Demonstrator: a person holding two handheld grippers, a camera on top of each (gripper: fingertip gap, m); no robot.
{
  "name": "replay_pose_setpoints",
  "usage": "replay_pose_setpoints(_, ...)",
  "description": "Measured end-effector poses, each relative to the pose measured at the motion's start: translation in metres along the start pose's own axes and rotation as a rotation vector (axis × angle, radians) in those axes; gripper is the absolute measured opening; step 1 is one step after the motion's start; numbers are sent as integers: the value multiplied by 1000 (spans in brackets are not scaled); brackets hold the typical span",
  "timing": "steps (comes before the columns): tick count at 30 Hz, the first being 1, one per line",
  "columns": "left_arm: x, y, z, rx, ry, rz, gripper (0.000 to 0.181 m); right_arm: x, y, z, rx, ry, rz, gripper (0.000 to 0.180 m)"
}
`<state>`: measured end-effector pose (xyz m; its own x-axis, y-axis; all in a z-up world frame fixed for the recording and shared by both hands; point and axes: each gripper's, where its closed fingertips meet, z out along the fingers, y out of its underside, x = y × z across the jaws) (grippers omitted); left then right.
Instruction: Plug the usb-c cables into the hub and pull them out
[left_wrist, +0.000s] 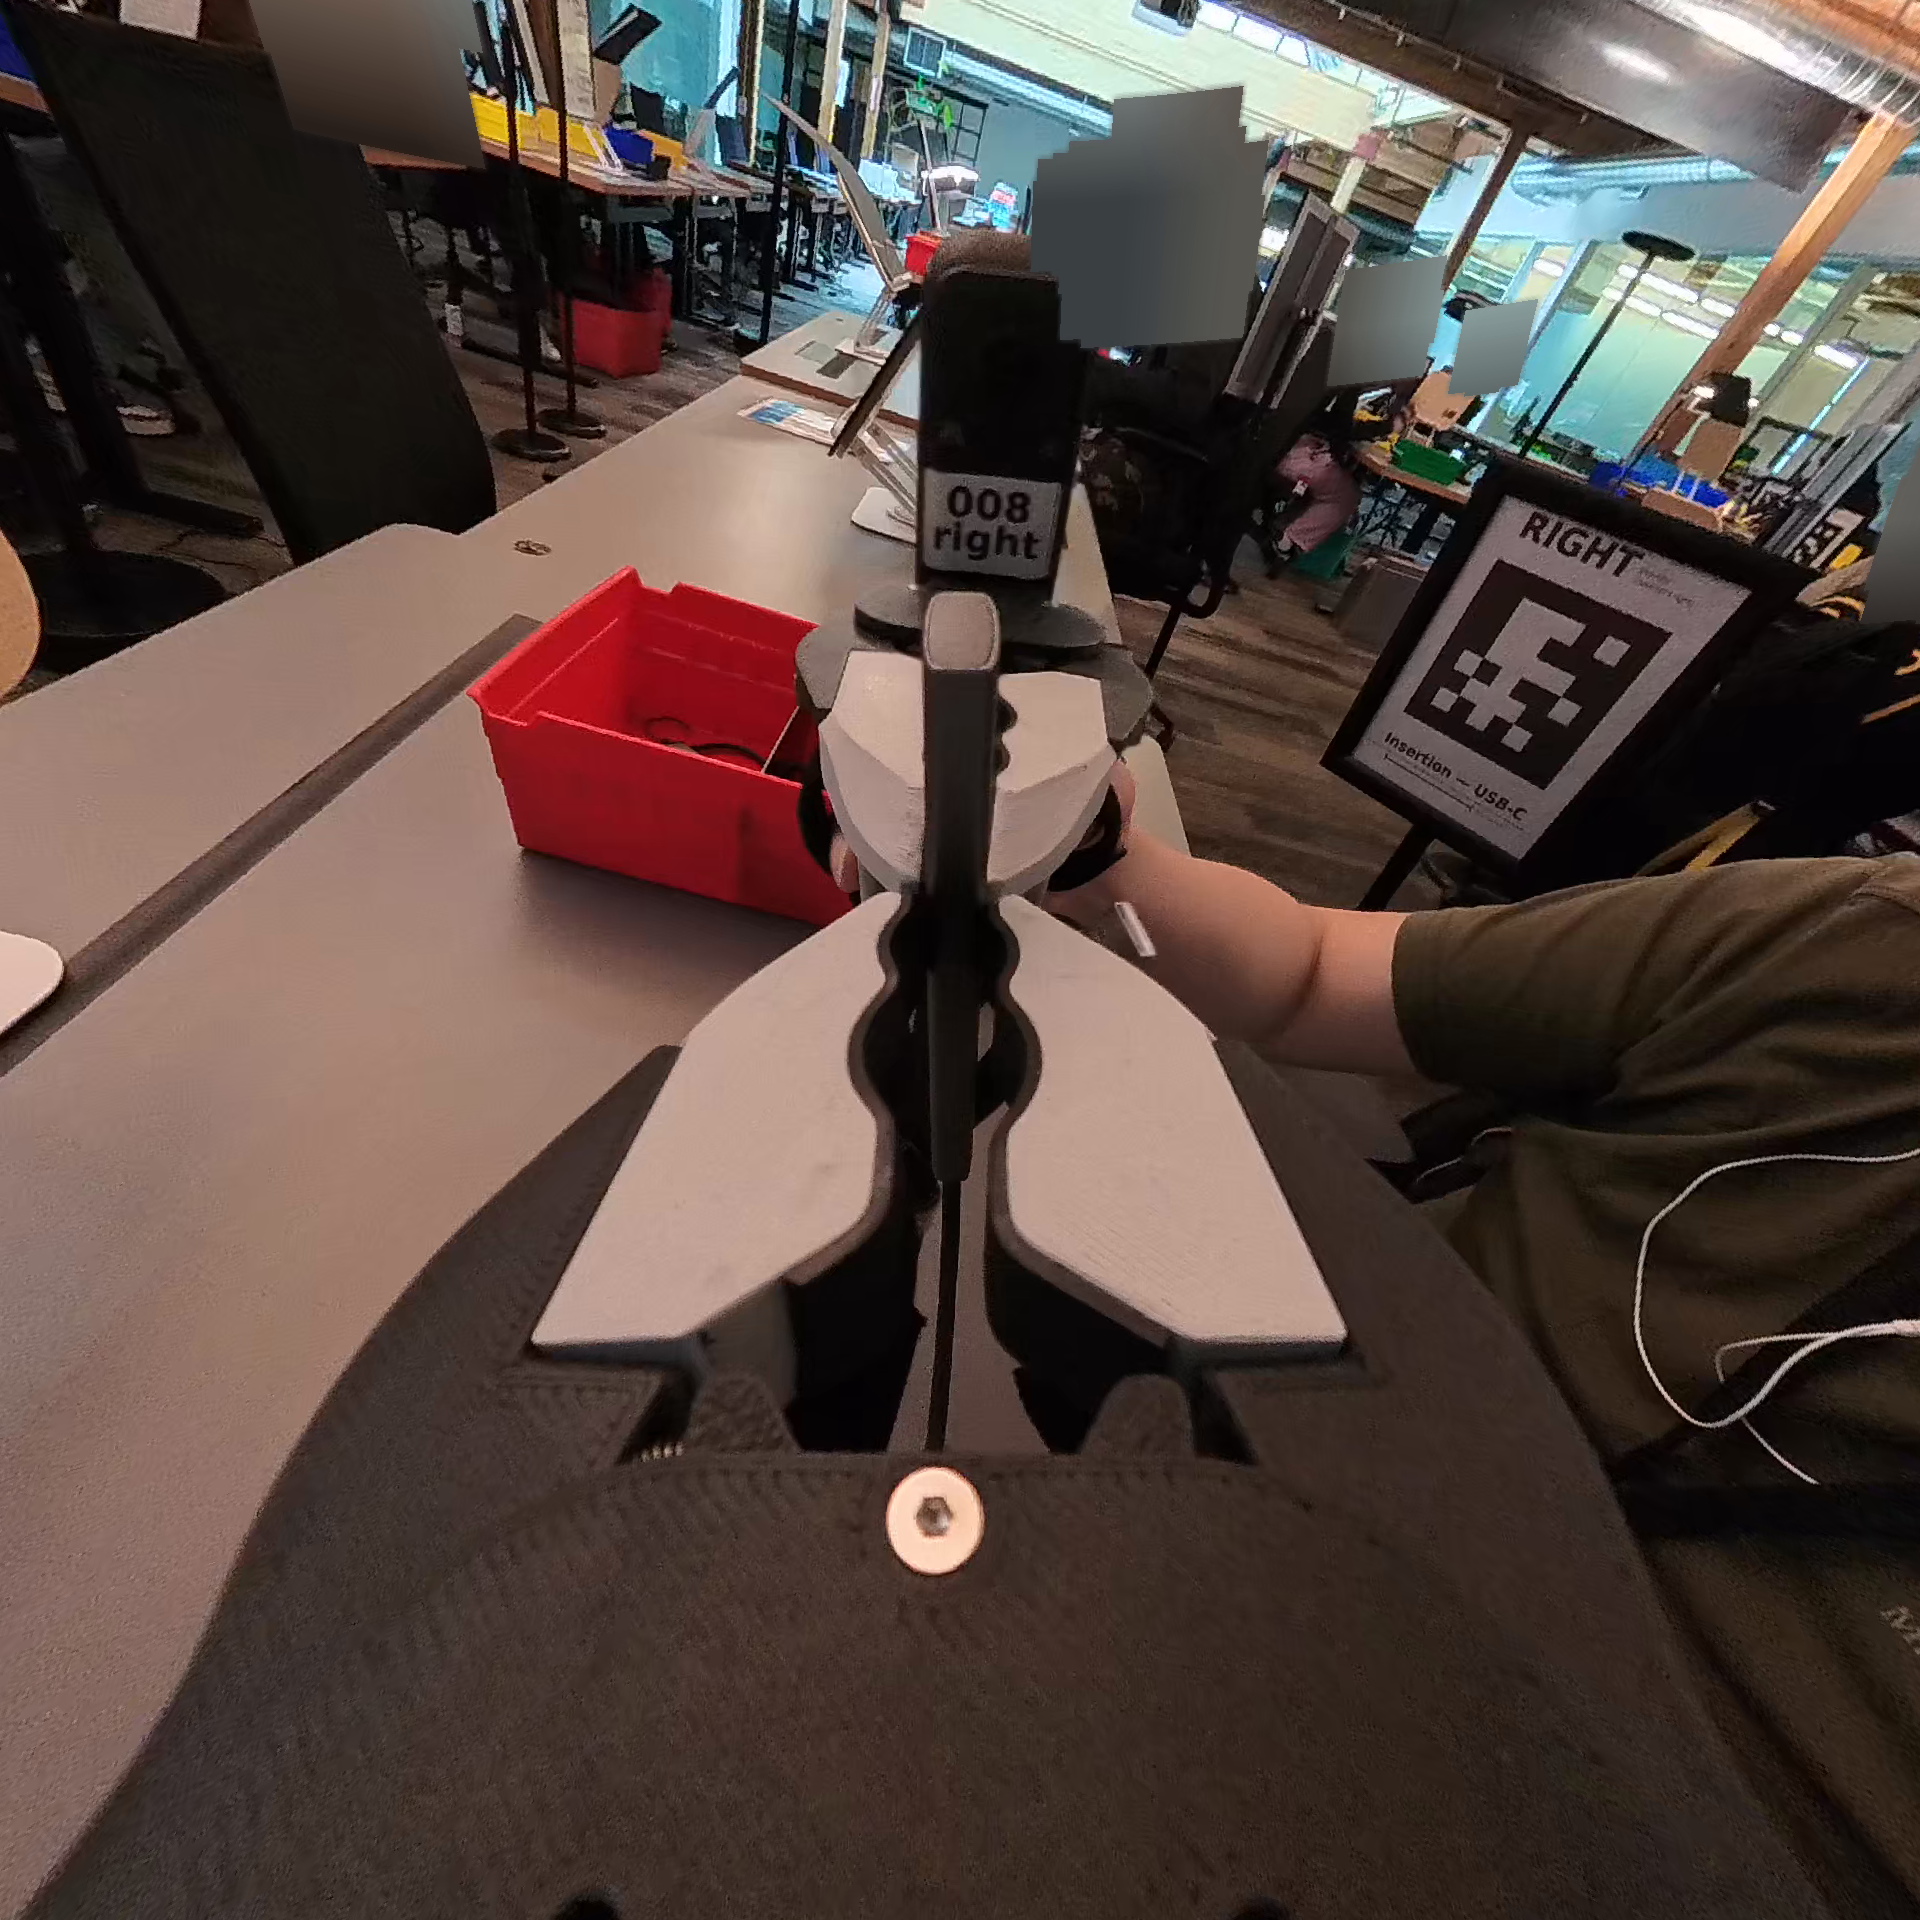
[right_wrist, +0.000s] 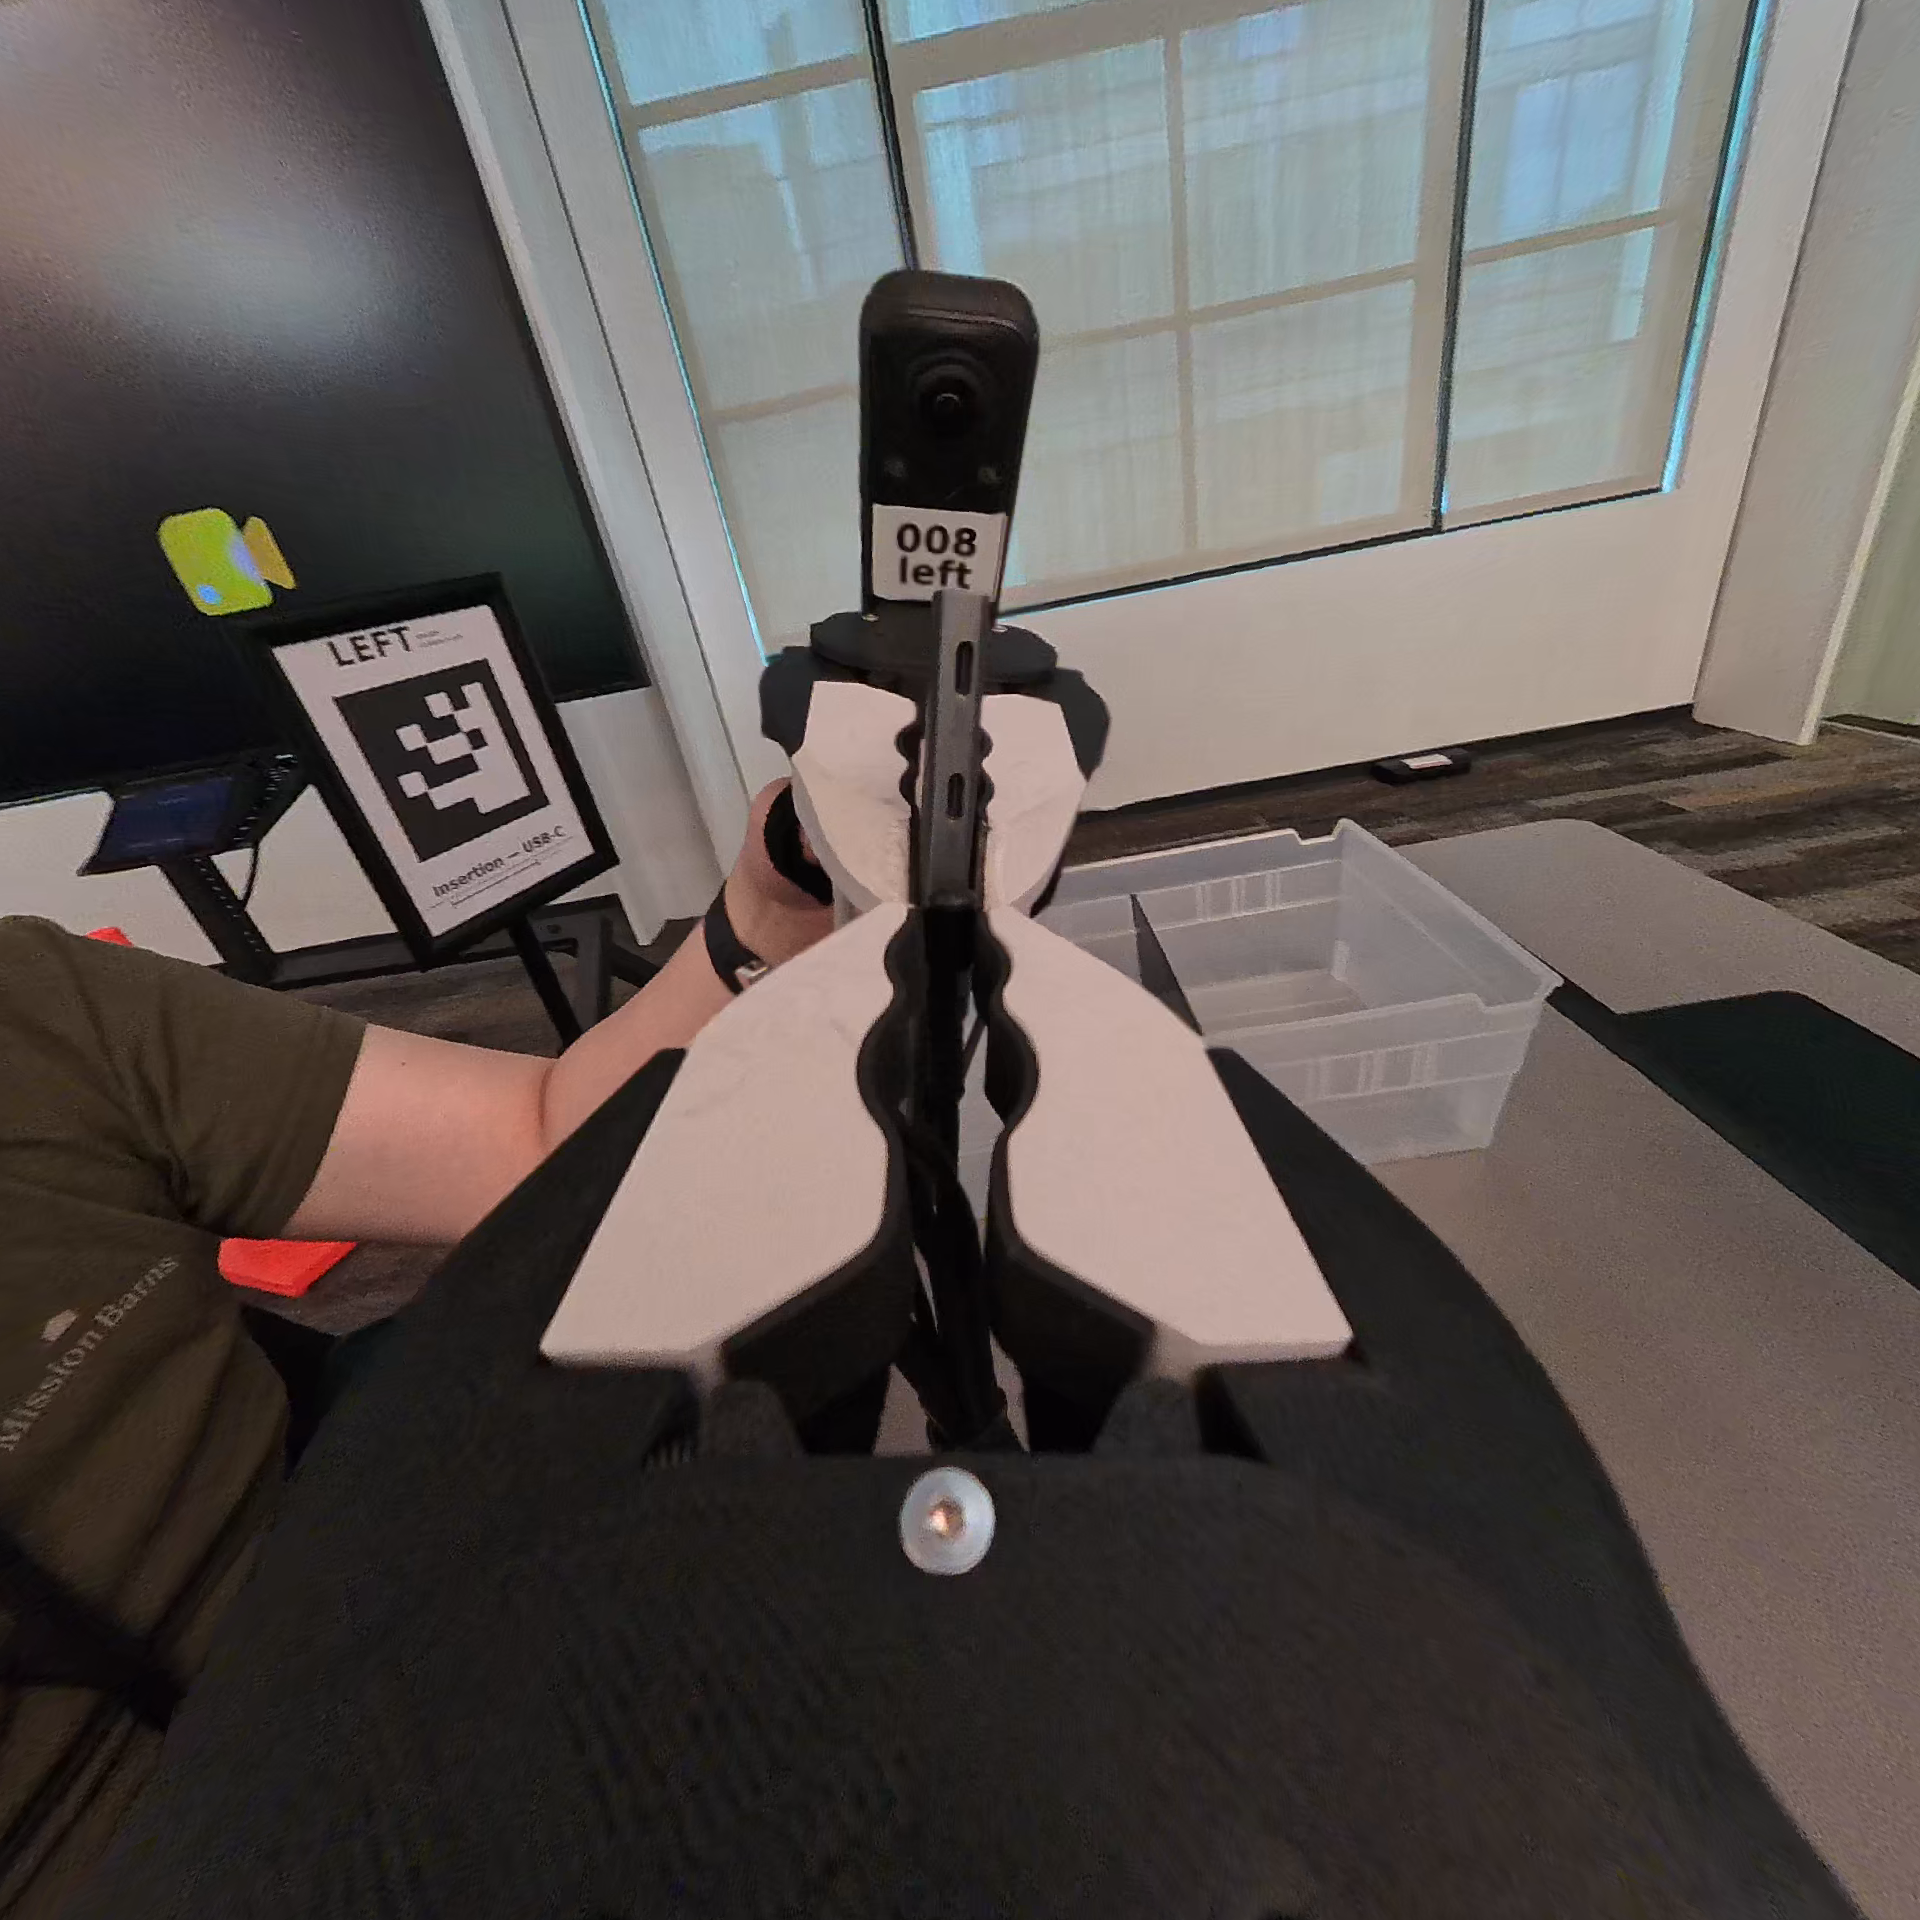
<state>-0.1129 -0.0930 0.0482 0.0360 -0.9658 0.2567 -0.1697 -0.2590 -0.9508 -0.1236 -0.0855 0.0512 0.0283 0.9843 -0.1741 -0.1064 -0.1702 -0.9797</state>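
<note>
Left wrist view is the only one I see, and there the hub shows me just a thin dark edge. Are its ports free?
Observer: In the right wrist view the hub shows two slot ports along its edge, and both look empty.
Operator: What does the right hand-held gripper hold?
Observer: The right hand-held gripper is shut on a bundle of black cables.
Operator: Is there a bin on that side?
Observer: Yes, a clear plastic bin stands on the table, to the right in that view.
</note>
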Motion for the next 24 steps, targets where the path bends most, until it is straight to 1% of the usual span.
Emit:
replay_pose_setpoints(2, 1, 0, 0, -11, -13, 15, 10, -6, -1, -1, 6, -49, 7, 17)
replay_pose_setpoints(4, 2, 0, 1, -20, -25, 25, 10, -2, -1, -2, 10, -27, 14, 8)
replay_pose_setpoints(11, -2, 8, 2, -84, -67, 36, 10, 2, 7, -3, -70, 25, -20, 8)
replay_pose_setpoints(15, 4, 7, 1, -114, -86, 82, 10, -5, 7, -3, -90, -1, -29, 8)
replay_pose_setpoints(24, 18, -17, -1, 20, -71, 72, 10, -18, -15, -5, 6, -20, -23, 8)
